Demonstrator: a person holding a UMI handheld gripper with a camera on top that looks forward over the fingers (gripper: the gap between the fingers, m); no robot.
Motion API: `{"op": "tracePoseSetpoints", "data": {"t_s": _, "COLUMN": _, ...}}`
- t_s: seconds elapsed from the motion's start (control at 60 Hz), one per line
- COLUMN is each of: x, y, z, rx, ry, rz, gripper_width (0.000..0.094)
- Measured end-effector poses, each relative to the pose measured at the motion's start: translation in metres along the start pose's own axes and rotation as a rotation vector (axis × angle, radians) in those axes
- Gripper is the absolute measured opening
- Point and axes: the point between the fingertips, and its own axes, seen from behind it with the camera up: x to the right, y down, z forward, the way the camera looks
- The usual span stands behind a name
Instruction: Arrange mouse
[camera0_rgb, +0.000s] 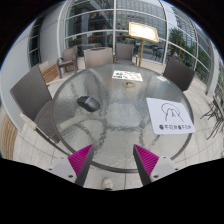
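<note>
I am holding my tongs (112, 160) out over a round glass table (120, 125), and their two fingers are standing spread apart with nothing between them; the magenta pads (80, 158) on their inner faces are facing each other across a wide gap, and through that gap I am seeing only bare glass and the table's frame below it. The mouse (89, 103), a small dark rounded thing, is lying on the glass well beyond the fingertips and off toward the side of my left finger, apart from everything else on the table. Ahead of my right finger a white sheet (171, 115) with a triangular mark and a line of print is lying flat on the glass, nearer to me than the mouse is on its side. Farther off, near the far rim of the table, a smaller white card (127, 75) with dark print is lying flat. Chairs (30, 95) are standing around the table, one close at the left and others at the far side. Beyond the table a tan board (143, 32) is standing tilted on a stand, in front of a wall of tall glass panes (90, 20).
</note>
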Motion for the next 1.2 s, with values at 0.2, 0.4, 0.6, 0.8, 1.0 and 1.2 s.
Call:
{"op": "tracePoseSetpoints", "data": {"t_s": 0.2, "x": -0.058, "y": -0.018, "z": 0.067, "rx": -0.063, "ry": -0.051, "rz": -0.045, "gripper_width": 0.0806}}
{"op": "tracePoseSetpoints", "data": {"t_s": 0.4, "x": -0.085, "y": -0.082, "z": 0.139, "rx": -0.058, "ry": -0.053, "rz": -0.043, "gripper_width": 0.0810}}
{"op": "tracePoseSetpoints", "data": {"t_s": 0.6, "x": -0.090, "y": -0.136, "z": 0.192, "rx": -0.058, "ry": -0.039, "rz": -0.017, "gripper_width": 0.0808}}
{"op": "tracePoseSetpoints", "data": {"t_s": 0.8, "x": -0.073, "y": -0.162, "z": 0.224, "rx": -0.070, "ry": 0.005, "rz": 0.043, "gripper_width": 0.0680}}
{"op": "tracePoseSetpoints", "data": {"t_s": 1.0, "x": -0.061, "y": -0.169, "z": 0.227, "rx": -0.049, "ry": 0.032, "rz": 0.126, "gripper_width": 0.0464}}
{"op": "tracePoseSetpoints", "data": {"t_s": 1.2, "x": -0.058, "y": -0.168, "z": 0.227, "rx": -0.066, "ry": 0.019, "rz": 0.166, "gripper_width": 0.0338}}
